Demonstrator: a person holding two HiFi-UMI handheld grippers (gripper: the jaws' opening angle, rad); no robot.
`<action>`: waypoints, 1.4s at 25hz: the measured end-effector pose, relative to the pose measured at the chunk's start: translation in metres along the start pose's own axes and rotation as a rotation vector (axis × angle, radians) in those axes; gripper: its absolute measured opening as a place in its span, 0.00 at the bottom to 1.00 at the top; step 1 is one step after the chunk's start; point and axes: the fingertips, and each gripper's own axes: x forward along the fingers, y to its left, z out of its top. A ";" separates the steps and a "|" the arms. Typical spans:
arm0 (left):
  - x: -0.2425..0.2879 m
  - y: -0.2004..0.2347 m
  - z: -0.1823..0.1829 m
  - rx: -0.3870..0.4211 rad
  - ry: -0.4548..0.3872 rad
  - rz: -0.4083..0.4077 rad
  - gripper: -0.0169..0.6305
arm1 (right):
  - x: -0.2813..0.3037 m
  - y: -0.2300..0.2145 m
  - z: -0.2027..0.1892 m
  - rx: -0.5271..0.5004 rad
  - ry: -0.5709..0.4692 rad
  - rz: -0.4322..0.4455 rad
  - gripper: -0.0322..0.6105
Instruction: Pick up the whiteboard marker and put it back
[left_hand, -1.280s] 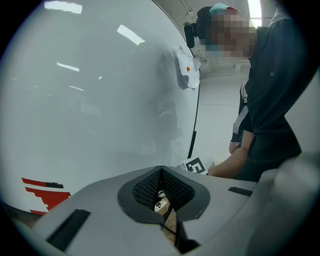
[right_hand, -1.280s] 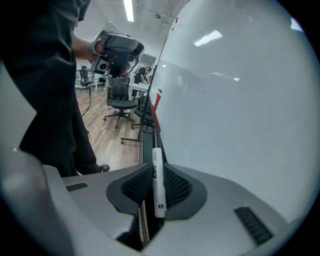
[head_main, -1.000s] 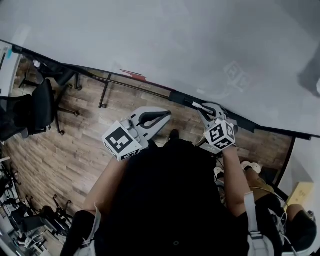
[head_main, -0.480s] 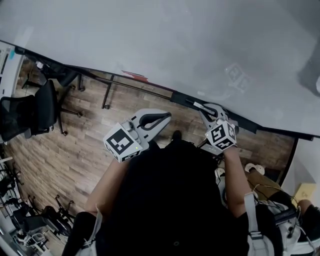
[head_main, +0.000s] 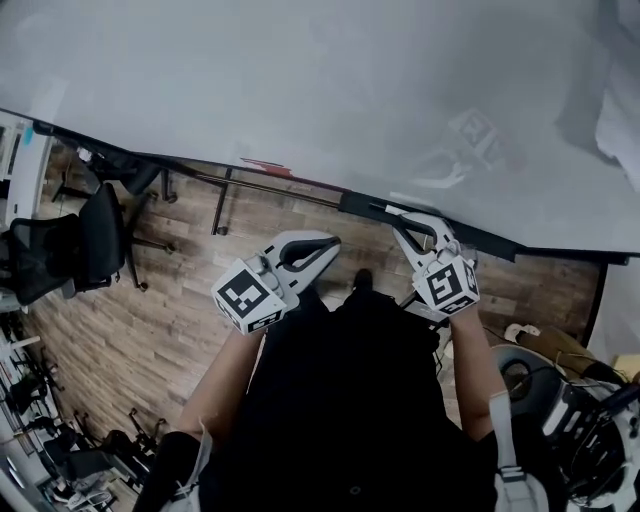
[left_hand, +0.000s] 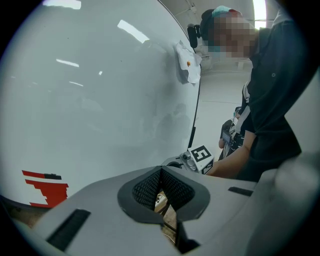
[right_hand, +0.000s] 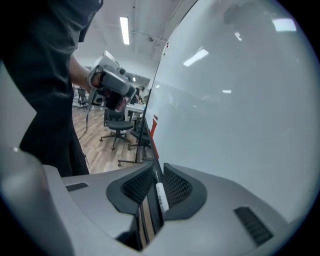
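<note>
Clamping whiteboard marker (right_hand: 161, 197) at ledge (head_main: 357, 204): right gripper (right_hand: 158, 174); left gripper (left_hand: 161, 174) closed, clear.

There was one whiteboard (head_main: 300, 90), with one tray (head_main: 480, 240) along its lower edge and one red graphic (left_hand: 45, 187) on it. One whiteboard marker (right_hand: 161, 197) showed. Two grippers were counted, the left gripper (head_main: 327, 243) and the right gripper (head_main: 397, 216), each with one marker cube (head_main: 248, 293). At least two office chairs (head_main: 95, 235) stood far left.
</note>
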 end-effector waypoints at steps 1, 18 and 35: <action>0.000 0.000 0.001 -0.003 0.004 -0.003 0.05 | -0.005 0.002 0.010 0.021 -0.037 0.002 0.16; -0.054 -0.037 0.049 0.130 -0.109 -0.324 0.04 | -0.116 0.053 0.193 0.381 -0.567 -0.122 0.08; -0.221 -0.096 -0.006 0.070 -0.178 -0.514 0.04 | -0.199 0.218 0.254 0.355 -0.519 -0.492 0.08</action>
